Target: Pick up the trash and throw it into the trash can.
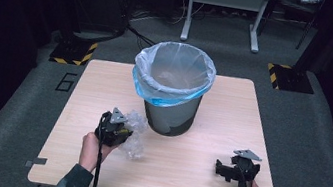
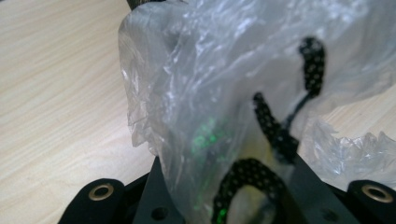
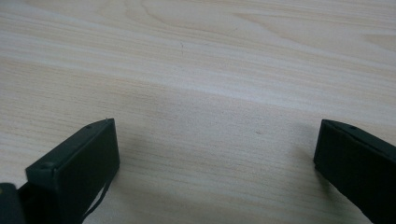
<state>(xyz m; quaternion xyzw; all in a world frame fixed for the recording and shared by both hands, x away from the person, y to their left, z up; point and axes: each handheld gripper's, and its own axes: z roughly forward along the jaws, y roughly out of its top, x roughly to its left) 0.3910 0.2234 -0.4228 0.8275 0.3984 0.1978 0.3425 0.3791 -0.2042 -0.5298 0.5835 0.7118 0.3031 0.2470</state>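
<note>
The left gripper (image 1: pixel 124 128) sits at 8 o'clock from the table's centre, jaws clamped, pointing toward 1 o'clock. The right gripper (image 1: pixel 223 169) rests at 4 o'clock, its 2 jaws spread wide.

1. Light wood-grain rectangular table (image 1: pixel 229 134) with rounded corners, small grey metal brackets (image 1: pixel 36 161) at its near edge.
2. Dark grey carpet floor (image 1: pixel 318 143); a "6" outlined in black tape (image 1: pixel 66 81) left of the table.
3. Two black base plates with yellow-black hazard stripes (image 1: pixel 74 51) (image 1: pixel 289 77), one beyond each far corner.
4. Grey metal stand with two legs (image 1: pixel 223 11) at back centre, black cables (image 1: pixel 139 31) across the floor near it.
5. Surroundings dark; light falls mainly on the table.
</note>
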